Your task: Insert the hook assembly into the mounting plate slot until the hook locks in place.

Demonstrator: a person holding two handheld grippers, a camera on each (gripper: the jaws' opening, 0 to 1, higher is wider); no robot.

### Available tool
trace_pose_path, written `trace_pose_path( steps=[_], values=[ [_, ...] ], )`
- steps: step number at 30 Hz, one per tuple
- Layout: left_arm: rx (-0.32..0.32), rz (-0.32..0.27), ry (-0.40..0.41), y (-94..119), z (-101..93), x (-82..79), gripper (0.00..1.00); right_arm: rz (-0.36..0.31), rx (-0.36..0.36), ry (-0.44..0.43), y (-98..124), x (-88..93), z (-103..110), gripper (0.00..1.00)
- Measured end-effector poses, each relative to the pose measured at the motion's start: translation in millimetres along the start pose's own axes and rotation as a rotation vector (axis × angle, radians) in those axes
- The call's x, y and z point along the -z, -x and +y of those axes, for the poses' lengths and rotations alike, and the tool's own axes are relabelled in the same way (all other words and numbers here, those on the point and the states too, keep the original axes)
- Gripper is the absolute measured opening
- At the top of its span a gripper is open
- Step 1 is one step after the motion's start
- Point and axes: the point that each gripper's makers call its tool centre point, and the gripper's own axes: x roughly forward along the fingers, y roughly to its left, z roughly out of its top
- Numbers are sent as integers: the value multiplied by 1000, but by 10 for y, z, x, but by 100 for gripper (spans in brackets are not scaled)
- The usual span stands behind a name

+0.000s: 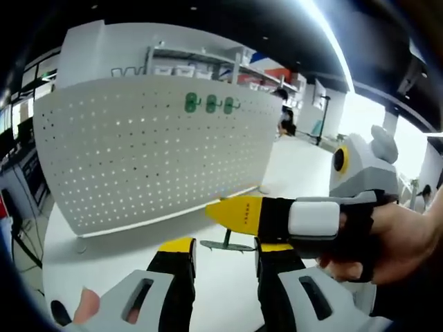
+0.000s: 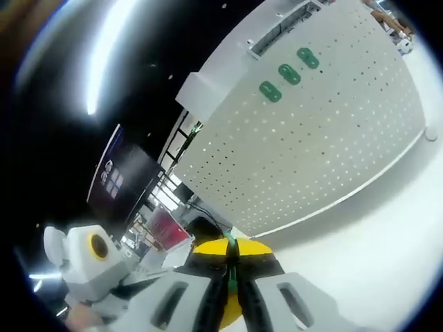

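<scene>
Right claw (image 2: 232,266) clamping upright green hook (image 2: 232,257)

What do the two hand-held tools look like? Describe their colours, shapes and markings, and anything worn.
Left tool: two black jaws with yellow tips rising from light grey bodies with slotted openings. Right tool, seen in the left gripper view: a yellow pointed tip with small dark marks, a black mid-section and a white rounded block. In its own view, black jaws on grey slotted bodies, yellow at the tip. No sleeve or glove can be made out.
</scene>
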Motion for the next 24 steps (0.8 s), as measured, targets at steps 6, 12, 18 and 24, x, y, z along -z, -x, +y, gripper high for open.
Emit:
trace_pose_path(
  steps=[6, 12, 18, 24],
  values=[
    [8, 4, -9, 0, -16, 13, 32, 6, 1, 7, 0, 21, -4, 0],
    [12, 6, -15, -4, -19, 22, 32, 14, -1, 12, -2, 35, -2, 0],
    [8, 2, -30, 6, -14, 19, 32, 25, -6, 44, -8, 46, 22, 0],
    [11, 5, -43, 6, -12, 28, 31, 31, -9, 78, -6, 56, 39, 0]
  ],
)
